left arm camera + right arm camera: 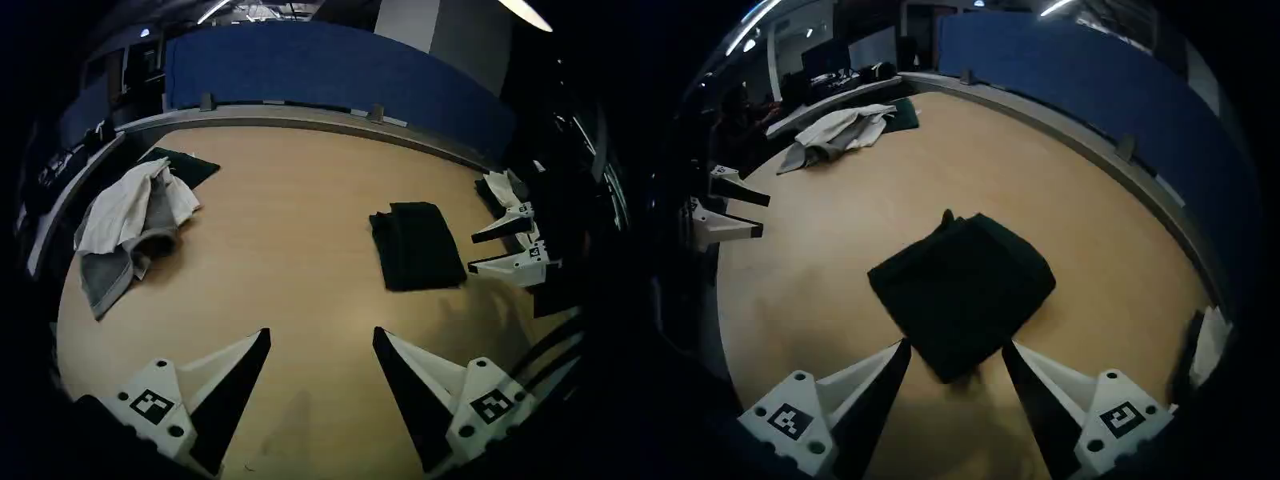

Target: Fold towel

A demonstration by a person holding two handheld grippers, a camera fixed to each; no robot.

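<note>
A dark folded towel lies flat on the wooden table, ahead and to the right of my left gripper, which is open and holds nothing. In the left gripper view, the right gripper sits just right of the towel with its fingers apart. In the right gripper view the same towel lies right in front. Its near corner reaches between the spread fingers of my right gripper, which is open. The left gripper is at the table's left edge, also open.
A loose heap of white and grey towels lies at the far side of the table, with a dark cloth behind it. A white cloth hangs at the right table edge. A blue partition backs the table.
</note>
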